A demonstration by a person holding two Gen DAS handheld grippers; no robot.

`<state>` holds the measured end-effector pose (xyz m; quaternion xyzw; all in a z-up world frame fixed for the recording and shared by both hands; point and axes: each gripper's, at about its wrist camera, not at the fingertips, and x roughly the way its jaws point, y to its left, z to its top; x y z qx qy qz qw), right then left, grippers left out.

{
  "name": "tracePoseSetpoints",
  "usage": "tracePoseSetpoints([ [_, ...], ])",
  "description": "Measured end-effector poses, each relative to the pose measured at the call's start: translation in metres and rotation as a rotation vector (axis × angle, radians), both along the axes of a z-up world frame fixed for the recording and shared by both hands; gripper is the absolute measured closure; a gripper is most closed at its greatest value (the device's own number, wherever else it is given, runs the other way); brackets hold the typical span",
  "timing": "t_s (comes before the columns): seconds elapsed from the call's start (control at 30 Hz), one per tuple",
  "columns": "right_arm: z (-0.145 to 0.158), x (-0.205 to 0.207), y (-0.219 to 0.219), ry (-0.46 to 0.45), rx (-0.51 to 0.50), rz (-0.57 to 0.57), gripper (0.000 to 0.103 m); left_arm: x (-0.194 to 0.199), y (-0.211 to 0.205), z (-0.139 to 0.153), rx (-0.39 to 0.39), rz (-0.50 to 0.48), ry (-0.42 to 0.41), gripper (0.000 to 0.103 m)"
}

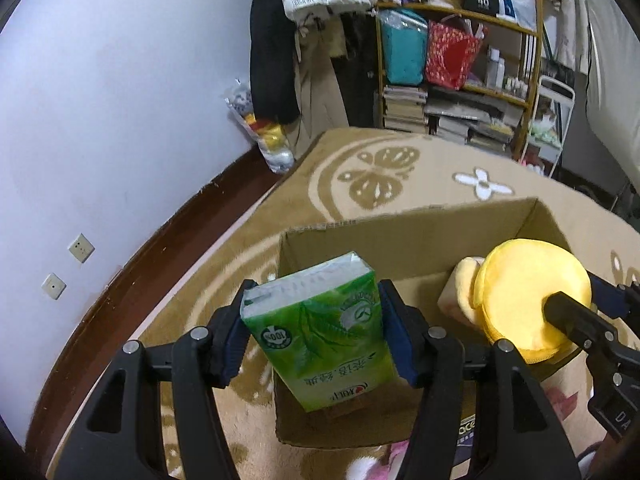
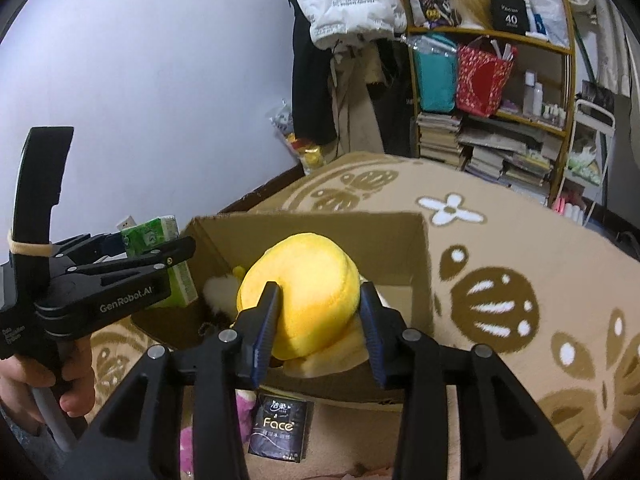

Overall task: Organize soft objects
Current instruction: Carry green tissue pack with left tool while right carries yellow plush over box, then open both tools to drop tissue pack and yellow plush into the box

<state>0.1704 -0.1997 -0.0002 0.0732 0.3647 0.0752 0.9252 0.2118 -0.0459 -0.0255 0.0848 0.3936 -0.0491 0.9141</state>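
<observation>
A green tissue pack hangs tilted over the near left part of an open cardboard box, with my left gripper shut on its two sides. In the right wrist view the same pack shows between the left gripper's fingers at the box's left corner. My right gripper is shut on a round yellow plush toy above the box's inside; cream plush parts hang below it. The left wrist view has the toy at the box's right side behind the right gripper's finger.
The box stands on a beige patterned rug. A dark "Face" tissue pack and something pink and fluffy lie in front of it. A wall runs along the left; a full shelf with books stands behind. A hand holds the left gripper.
</observation>
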Motion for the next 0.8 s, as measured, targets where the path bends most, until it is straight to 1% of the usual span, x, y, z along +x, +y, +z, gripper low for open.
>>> tracePoseSetpoints([
  [0.13, -0.006, 0.001, 0.002, 0.016, -0.005, 0.007, 0.057, 0.001, 0.001, -0.004, -0.007, 0.001, 0.016, 0.043],
  [0.17, -0.007, 0.002, 0.001, 0.021, -0.002, 0.008, 0.057, 0.000, 0.001, -0.003, -0.004, 0.001, 0.015, 0.041],
  [0.2, -0.007, 0.002, 0.001, 0.023, 0.000, 0.008, 0.057, -0.001, 0.001, -0.002, 0.004, 0.002, 0.009, 0.038],
  [0.27, -0.008, 0.002, 0.001, 0.030, 0.009, 0.013, 0.057, -0.004, 0.002, 0.000, 0.016, 0.012, -0.009, 0.022],
  [0.33, -0.006, 0.003, 0.001, 0.037, 0.007, 0.021, 0.057, -0.006, 0.004, 0.000, 0.021, 0.046, -0.008, 0.017],
  [0.4, -0.004, 0.001, 0.000, 0.031, 0.000, 0.014, 0.055, -0.006, 0.008, 0.000, 0.005, 0.073, 0.004, 0.015],
  [0.47, -0.002, 0.001, -0.001, 0.032, 0.005, 0.007, 0.038, -0.006, 0.011, 0.000, -0.003, 0.087, 0.016, 0.011],
  [0.5, -0.001, 0.000, -0.002, 0.031, 0.008, 0.000, 0.035, -0.008, 0.013, 0.001, -0.004, 0.089, 0.010, 0.008],
  [0.53, 0.001, -0.001, -0.002, 0.027, 0.010, -0.003, 0.030, -0.011, 0.014, 0.004, 0.000, 0.092, -0.004, 0.000],
  [0.57, 0.003, -0.002, -0.003, 0.023, 0.011, -0.008, 0.023, -0.014, 0.015, 0.006, 0.006, 0.096, -0.018, 0.000],
  [0.6, 0.005, -0.004, -0.002, 0.022, 0.005, -0.017, 0.019, -0.017, 0.016, 0.009, 0.025, 0.107, -0.036, 0.000],
  [0.63, 0.007, -0.005, -0.003, 0.020, -0.004, -0.035, 0.012, -0.020, 0.016, 0.013, 0.039, 0.116, -0.051, 0.000],
  [0.67, 0.010, -0.007, -0.004, 0.015, -0.011, -0.058, 0.007, -0.021, 0.017, 0.014, 0.042, 0.115, -0.056, 0.000],
  [0.77, 0.016, -0.012, -0.007, 0.004, 0.004, -0.082, 0.000, -0.023, 0.020, 0.020, 0.049, 0.118, -0.047, 0.000],
  [0.8, 0.017, -0.013, -0.007, 0.004, 0.007, -0.084, 0.000, -0.024, 0.022, 0.021, 0.050, 0.120, -0.046, 0.000],
])
